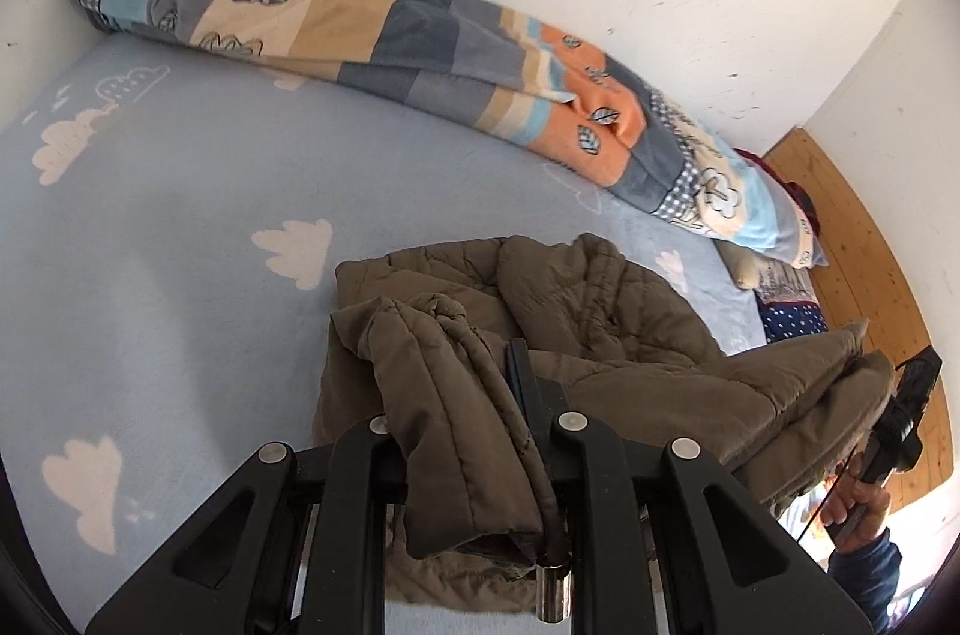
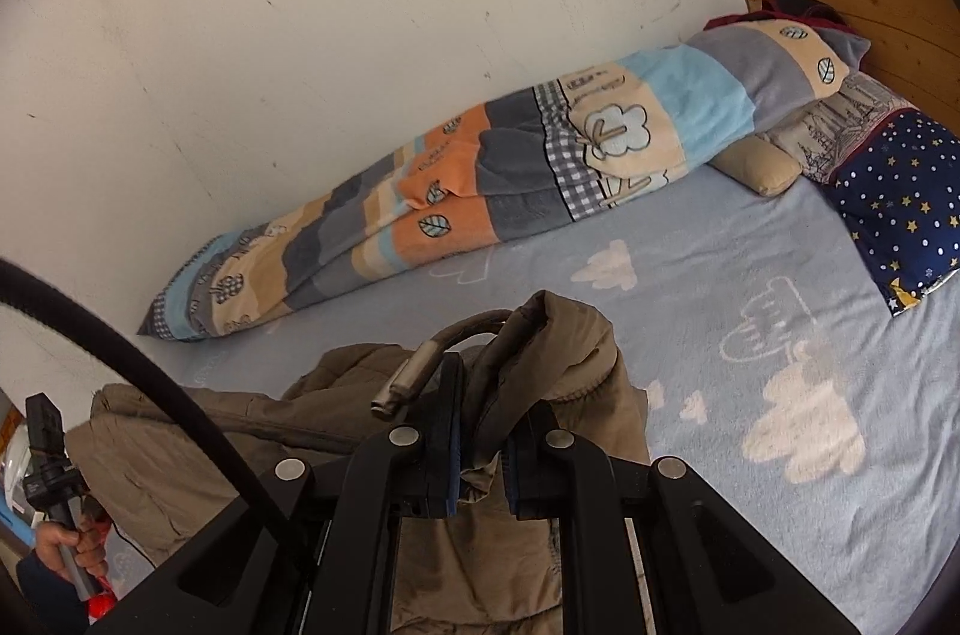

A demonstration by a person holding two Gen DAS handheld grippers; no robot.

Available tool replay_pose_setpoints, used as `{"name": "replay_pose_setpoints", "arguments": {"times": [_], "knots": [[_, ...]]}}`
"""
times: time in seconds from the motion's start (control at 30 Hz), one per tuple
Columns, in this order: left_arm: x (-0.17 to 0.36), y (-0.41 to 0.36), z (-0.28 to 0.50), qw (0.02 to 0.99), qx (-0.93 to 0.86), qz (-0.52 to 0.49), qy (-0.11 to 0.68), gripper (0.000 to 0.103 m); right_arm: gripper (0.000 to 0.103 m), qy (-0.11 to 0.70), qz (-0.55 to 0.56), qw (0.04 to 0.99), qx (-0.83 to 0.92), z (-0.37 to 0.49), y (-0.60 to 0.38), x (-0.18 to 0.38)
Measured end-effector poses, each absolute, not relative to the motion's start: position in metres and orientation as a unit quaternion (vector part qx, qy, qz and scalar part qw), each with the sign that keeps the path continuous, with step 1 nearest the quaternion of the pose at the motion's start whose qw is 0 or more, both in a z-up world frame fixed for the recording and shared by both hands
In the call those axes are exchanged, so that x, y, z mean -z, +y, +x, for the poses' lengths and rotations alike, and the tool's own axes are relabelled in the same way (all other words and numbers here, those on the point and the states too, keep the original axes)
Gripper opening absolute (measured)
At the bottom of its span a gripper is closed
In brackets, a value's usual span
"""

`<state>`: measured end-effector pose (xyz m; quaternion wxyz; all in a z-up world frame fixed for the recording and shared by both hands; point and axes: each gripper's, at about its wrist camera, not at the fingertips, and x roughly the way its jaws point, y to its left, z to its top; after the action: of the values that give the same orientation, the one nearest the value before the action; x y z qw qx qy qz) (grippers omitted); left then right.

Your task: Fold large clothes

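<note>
- Both ends of the brown padded jacket are off the bed here, the middle of it lying bunched on the blue cloud-print sheet; the bulk could drag and bunch further if the two grippers carry the fold over unevenly
- The left gripper is clamped tight on a quilted edge; a thick roll of padding is squeezed between its fingers, and that puffy fabric could creep out of the pinch under the garment's weight
- A drawcord with a metal tip dangles right at the left gripper's frame; it could snag there as the fold lands
- The right gripper is closed on the collar or hood edge; a second cord end lies across its finger, so the hold may include cord rather than cloth alone
- Both grippers point downward toward the bed, side by side; a hand grasps the left handle, seen at the right view's lower-left edge
- The rolled striped blanket along the wall lies well apart; no clash likely
</note>
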<state>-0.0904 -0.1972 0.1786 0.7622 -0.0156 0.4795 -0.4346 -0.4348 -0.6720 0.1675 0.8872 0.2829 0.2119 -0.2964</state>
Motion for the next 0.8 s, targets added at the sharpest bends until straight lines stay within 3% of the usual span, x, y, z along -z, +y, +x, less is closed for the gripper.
{"name": "replay_pose_setpoints", "arguments": {"times": [0.47, 0.8], "knots": [[-0.121, -0.275, -0.04, 0.748, 0.388, -0.009, 0.538, 0.022, 0.011, 0.278, 0.328, 0.842, 0.327, -0.378, -0.75, -0.087], [-0.101, -0.269, 0.003, 0.669, 0.387, -0.134, 0.62, 0.032, 0.02, 0.28, 0.461, 0.785, 0.304, -0.371, -0.793, -0.039]]}}
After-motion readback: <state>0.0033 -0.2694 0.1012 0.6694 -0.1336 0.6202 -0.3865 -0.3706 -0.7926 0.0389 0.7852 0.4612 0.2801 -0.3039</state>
